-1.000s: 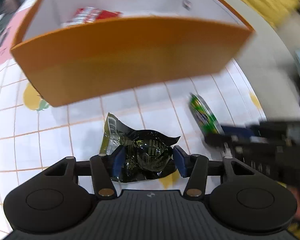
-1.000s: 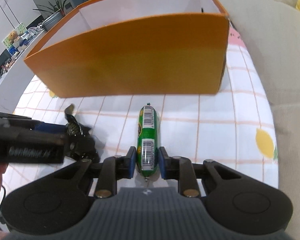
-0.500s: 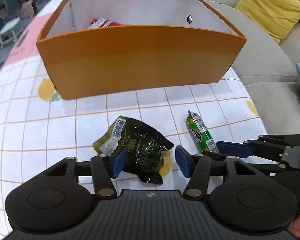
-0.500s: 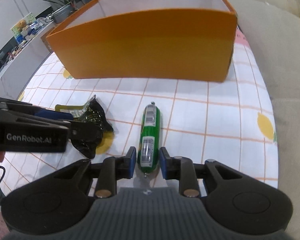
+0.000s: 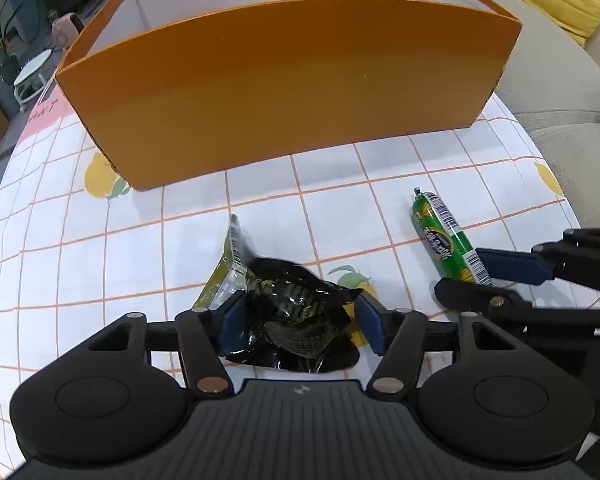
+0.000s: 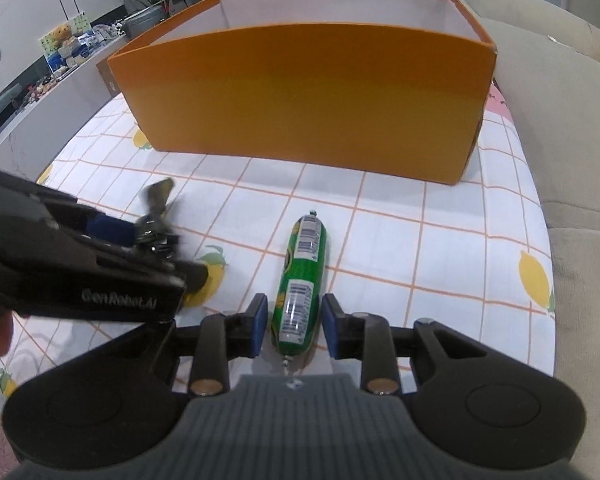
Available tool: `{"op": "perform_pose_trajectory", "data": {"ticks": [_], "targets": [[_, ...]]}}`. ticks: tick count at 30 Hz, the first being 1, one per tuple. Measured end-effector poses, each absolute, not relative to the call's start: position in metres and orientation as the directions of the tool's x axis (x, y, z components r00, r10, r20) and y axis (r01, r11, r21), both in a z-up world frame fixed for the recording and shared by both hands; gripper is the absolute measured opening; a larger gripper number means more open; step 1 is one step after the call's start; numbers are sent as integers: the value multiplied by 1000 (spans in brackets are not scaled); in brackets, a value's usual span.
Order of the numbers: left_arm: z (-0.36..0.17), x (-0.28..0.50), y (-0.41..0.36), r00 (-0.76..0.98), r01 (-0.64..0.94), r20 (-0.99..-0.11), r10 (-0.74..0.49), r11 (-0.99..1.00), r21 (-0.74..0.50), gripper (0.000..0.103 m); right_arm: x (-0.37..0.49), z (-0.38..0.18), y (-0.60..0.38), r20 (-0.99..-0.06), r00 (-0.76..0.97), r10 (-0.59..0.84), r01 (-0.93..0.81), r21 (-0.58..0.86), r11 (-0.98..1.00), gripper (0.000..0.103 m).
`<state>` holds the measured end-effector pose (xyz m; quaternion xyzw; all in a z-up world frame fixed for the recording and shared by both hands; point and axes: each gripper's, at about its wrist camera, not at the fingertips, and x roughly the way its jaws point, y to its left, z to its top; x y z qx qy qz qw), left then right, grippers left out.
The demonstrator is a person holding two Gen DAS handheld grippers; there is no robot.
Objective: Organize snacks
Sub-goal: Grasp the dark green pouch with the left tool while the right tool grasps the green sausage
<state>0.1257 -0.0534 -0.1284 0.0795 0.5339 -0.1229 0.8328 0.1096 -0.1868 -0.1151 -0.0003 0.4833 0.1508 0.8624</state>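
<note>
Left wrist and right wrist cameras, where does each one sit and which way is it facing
Left wrist: sits on the left gripper, looking forward along its jaws at the dark snack packet between them, the orange box beyond; the right gripper shows at the right edge.
Right wrist: sits on the right gripper, looking along its open jaws at the green sausage stick; the left gripper shows at the left.
Shared: box, sausage stick, packet, the checked tablecloth.
</note>
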Motion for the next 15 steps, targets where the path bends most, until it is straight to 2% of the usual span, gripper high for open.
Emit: {"op": "perform_pose_trajectory", "data": {"ticks": [4,6,8,15], "targets": [[-129,126,-52,415,292,-900,-130,956,-3,70,112,-116,-185,-827,501,255,-261,136,956,27],[-128,125,-49,428,286,-893,-138,958,-11,61,111,-116,-182,-827,507,245,-269,118,956,27],[-127,123,-48,439,277,-888,-137,961,-11,58,110,-117,-177,-826,516,229,-283,88,955,27],[-125,112,-43,469,267,-870,-151,963,-23,53,107,-118,-168,-827,534,177,-304,7,953,21]]}}
